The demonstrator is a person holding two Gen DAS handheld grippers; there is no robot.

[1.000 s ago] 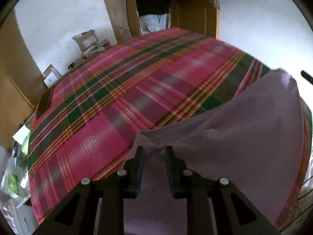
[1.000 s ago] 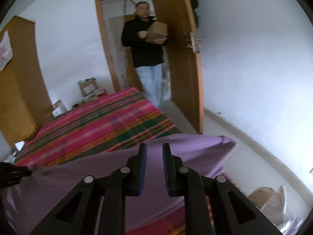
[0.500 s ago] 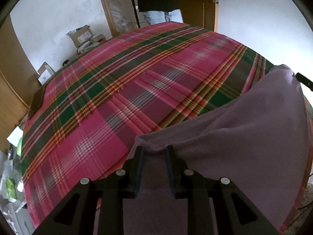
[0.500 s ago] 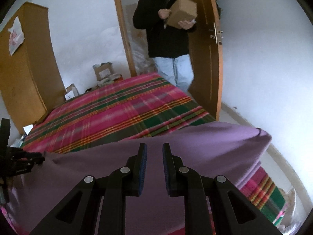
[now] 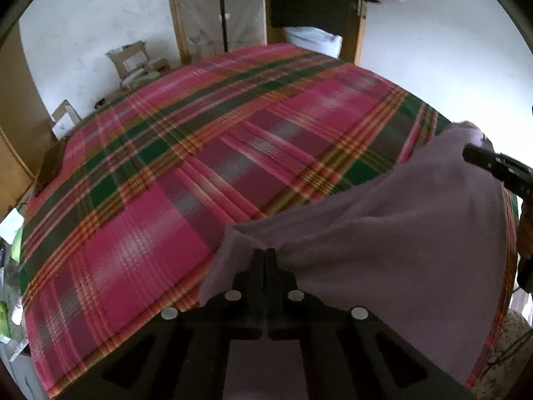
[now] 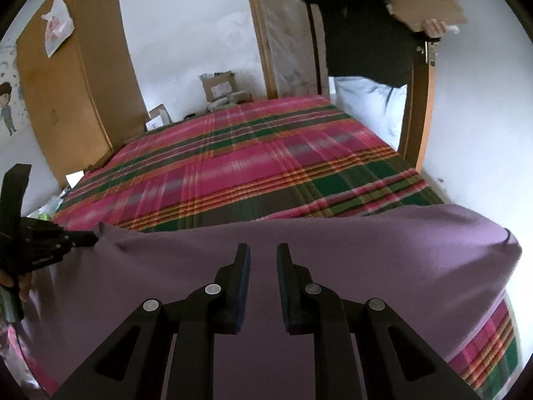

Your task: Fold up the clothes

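Left claw (image 5: 265,260) has snapped together since a second ago, when its jaws were standing apart around the cloth's near left corner; now they're pinching that corner, with creases fanning away from the tips. Right claw (image 6: 263,266) has swung toward the bed meanwhile, its gap unchanged.

Right jaws are standing slightly apart, hovering over the middle of the cloth (image 6: 333,253); nothing looks clamped between the pads, though whether the tips are touching fabric isn't clear.

Cloth is lying across the bed's near edge, long axis running left-right along that edge, far hem roughly parallel to it. Its right end is bulging up at the bed's near right corner, ungripped. That end is off to the right of the right claw, well apart from the left, so my read is the right claw is the one to take it.

Bed (image 5: 233,153) beyond the hem is bare plaid. Past its far edge, open boxes (image 6: 218,86) are sitting by the wall, contents too small to tell. A person (image 6: 363,33) is standing in the doorway holding a cardboard box.
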